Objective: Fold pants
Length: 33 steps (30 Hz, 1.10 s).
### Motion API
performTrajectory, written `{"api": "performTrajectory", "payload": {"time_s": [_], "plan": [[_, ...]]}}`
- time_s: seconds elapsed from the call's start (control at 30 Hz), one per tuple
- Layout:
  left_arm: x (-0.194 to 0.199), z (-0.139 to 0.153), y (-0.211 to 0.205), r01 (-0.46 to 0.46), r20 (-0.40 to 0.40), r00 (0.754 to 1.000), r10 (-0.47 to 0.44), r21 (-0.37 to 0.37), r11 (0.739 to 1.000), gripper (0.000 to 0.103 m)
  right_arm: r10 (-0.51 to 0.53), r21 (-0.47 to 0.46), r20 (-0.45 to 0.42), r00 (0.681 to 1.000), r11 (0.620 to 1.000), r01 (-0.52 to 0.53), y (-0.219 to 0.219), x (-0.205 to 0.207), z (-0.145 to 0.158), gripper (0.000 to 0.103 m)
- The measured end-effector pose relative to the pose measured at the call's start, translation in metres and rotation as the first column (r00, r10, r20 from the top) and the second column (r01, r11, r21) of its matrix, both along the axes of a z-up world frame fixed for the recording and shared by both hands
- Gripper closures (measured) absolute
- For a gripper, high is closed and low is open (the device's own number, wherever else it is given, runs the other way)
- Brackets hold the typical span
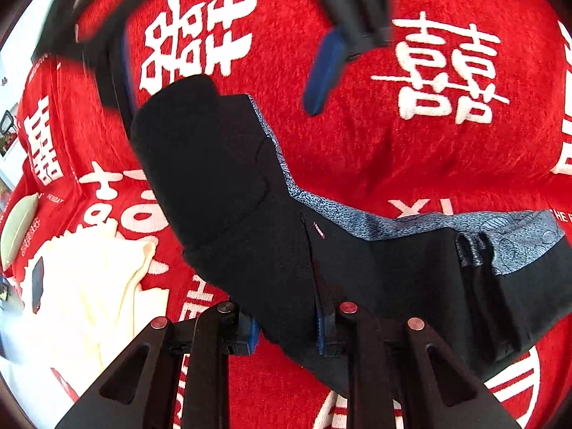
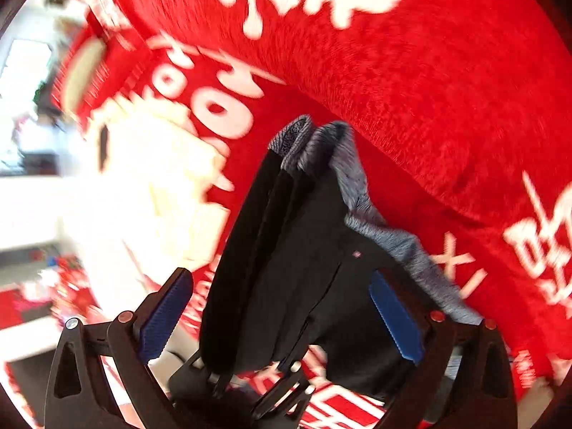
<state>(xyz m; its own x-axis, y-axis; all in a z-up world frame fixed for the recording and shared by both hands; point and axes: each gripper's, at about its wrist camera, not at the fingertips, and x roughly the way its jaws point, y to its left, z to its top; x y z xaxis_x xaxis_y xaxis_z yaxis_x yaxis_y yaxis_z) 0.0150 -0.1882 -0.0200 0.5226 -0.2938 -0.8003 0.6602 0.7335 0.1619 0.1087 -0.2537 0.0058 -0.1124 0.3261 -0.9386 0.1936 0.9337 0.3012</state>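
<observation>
The black pants [image 1: 228,193], with a blue-grey patterned lining [image 1: 343,214] along the waistband, lie folded lengthwise on a red blanket [image 1: 357,136]. My left gripper [image 1: 287,336] is shut on the near edge of the pants, the cloth pinched between its fingers. A blurred blue pad [image 1: 325,71] of my right gripper hangs above the blanket beyond the pants. In the right wrist view my right gripper [image 2: 280,318] stands wide open above the pants [image 2: 304,257], its blue pads [image 2: 397,321] clear of the cloth. The left gripper [image 2: 250,386] holds the pants' lower edge there.
The red blanket with large white characters covers the whole surface. A cream cloth [image 1: 89,286] lies bunched to the left of the pants, with a small dark object [image 1: 37,282] on it. A pale green item [image 1: 18,228] sits at the blanket's left edge.
</observation>
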Motion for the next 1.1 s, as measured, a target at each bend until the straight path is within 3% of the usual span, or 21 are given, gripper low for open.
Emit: {"api": "performTrajectory", "payload": {"time_s": [0.07, 0.13, 0.17, 0.2, 0.23, 0.27, 0.43, 0.63, 0.83, 1.1], "plan": [[-0.005, 0.003, -0.001, 0.010, 0.011, 1.000, -0.010, 0.001, 1.000, 0.079, 0.063, -0.069, -0.029, 0.998, 0.996, -0.065, 0.012, 0.008, -0.008, 0.003], [-0.010, 0.003, -0.004, 0.021, 0.023, 1.000, -0.021, 0.004, 1.000, 0.079, 0.099, -0.081, -0.056, 0.993, 0.991, -0.104, 0.017, 0.008, -0.015, 0.004], [-0.011, 0.004, -0.004, 0.025, 0.026, 0.999, -0.025, 0.003, 1.000, 0.079, 0.103, -0.089, -0.068, 0.992, 0.990, -0.109, 0.016, 0.007, -0.017, 0.019], [-0.012, 0.003, -0.007, 0.027, 0.025, 0.999, -0.027, 0.004, 1.000, 0.079, 0.105, -0.094, -0.075, 0.992, 0.989, -0.112, 0.016, 0.005, -0.017, 0.059], [-0.012, 0.003, -0.007, 0.026, 0.012, 1.000, -0.026, 0.004, 1.000, 0.079, 0.101, -0.093, -0.081, 0.992, 0.990, -0.108, 0.014, 0.002, -0.019, 0.074], [-0.012, 0.004, -0.007, 0.025, 0.008, 1.000, -0.025, 0.002, 1.000, 0.079, 0.082, -0.090, -0.075, 0.994, 0.992, -0.089, 0.010, -0.001, -0.019, 0.077], [-0.019, 0.026, -0.011, 0.057, 0.038, 0.998, -0.056, -0.026, 0.998, 0.079, -0.021, -0.023, 0.069, 0.997, 0.999, 0.023, -0.016, -0.020, 0.005, 0.082], [-0.047, 0.058, -0.027, 0.145, 0.070, 0.987, -0.142, -0.037, 0.989, 0.079, -0.141, 0.102, 0.219, 0.965, 0.987, 0.122, -0.054, -0.059, 0.046, 0.085], [-0.090, 0.079, -0.060, 0.280, 0.104, 0.955, -0.278, -0.007, 0.960, 0.079, -0.277, 0.205, 0.333, 0.901, 0.954, 0.218, -0.107, -0.127, 0.076, 0.085], [-0.168, 0.077, -0.119, 0.463, 0.094, 0.881, -0.465, 0.044, 0.885, 0.079, -0.523, 0.307, 0.371, 0.767, 0.849, 0.430, -0.193, -0.247, 0.077, 0.085]]}}
